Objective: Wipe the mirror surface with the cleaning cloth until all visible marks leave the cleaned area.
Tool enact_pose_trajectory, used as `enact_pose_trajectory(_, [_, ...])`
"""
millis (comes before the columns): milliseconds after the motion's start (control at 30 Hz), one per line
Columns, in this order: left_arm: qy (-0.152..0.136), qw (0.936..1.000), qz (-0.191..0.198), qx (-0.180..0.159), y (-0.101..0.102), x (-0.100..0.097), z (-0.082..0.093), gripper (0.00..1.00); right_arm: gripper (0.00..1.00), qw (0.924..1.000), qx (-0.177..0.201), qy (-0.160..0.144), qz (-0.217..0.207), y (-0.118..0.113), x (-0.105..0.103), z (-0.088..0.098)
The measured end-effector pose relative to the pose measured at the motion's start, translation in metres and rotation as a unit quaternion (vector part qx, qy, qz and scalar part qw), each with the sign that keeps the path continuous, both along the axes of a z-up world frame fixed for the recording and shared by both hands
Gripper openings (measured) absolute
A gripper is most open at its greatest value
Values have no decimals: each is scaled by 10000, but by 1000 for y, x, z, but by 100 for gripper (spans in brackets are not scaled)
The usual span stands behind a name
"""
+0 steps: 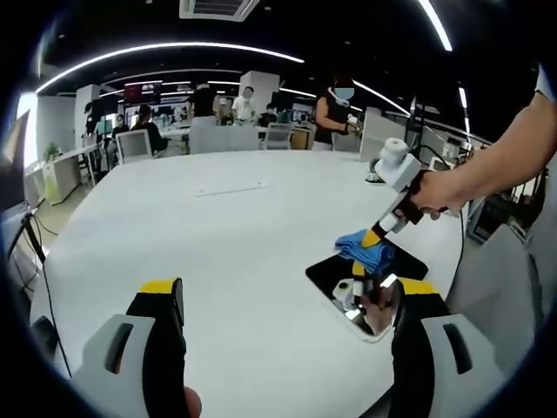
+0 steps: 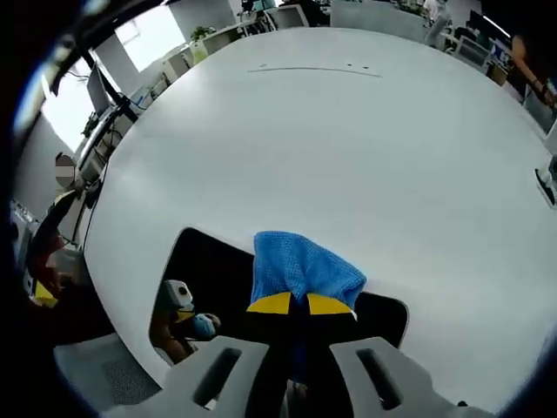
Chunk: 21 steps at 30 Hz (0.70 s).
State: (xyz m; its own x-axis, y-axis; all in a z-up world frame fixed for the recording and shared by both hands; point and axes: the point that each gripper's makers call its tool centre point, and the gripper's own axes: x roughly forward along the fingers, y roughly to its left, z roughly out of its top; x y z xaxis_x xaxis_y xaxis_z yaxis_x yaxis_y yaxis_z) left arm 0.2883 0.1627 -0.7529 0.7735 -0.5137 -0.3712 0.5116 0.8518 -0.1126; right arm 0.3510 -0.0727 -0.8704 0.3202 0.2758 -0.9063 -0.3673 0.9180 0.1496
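My right claw (image 2: 294,305) is clamped on a soft, nubbly blue cloth (image 2: 300,266), pressed on the dark, glossy, round-cornered mirror (image 2: 213,274) lying flat at 5 o'clock on the smooth white oval surface (image 2: 348,157). My left claw (image 1: 291,300) hovers with jaws wide apart, gripping nothing, mirror (image 1: 370,283) just ahead at 2 o'clock. Beyond, an open office with curved ceiling light strips (image 1: 174,48), chairs, people.
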Motion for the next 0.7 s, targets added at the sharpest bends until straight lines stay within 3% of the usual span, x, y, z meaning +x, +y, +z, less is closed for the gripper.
enact_pose_trajectory(200, [-41,10000,-72,31,-2,3,2,99,0,9999,-84,46,-93,-16,-2,0])
enact_pose_trajectory(300, [-122,9973,-605,396,-10,-4,1,99,0,9998,-138,59,-125,-25,-5,0])
enact_pose_trajectory(400, [-277,9947,-835,528,-17,-7,6,99,0,9997,-124,64,-178,-28,-6,-1])
enact_pose_trajectory(567, [-122,9958,-655,630,-8,-2,-2,99,0,9997,-117,46,-228,-26,-7,0])
enact_pose_trajectory(700, [-161,9981,-476,368,-2,3,2,99,0,9991,98,28,-422,-28,-6,-2])
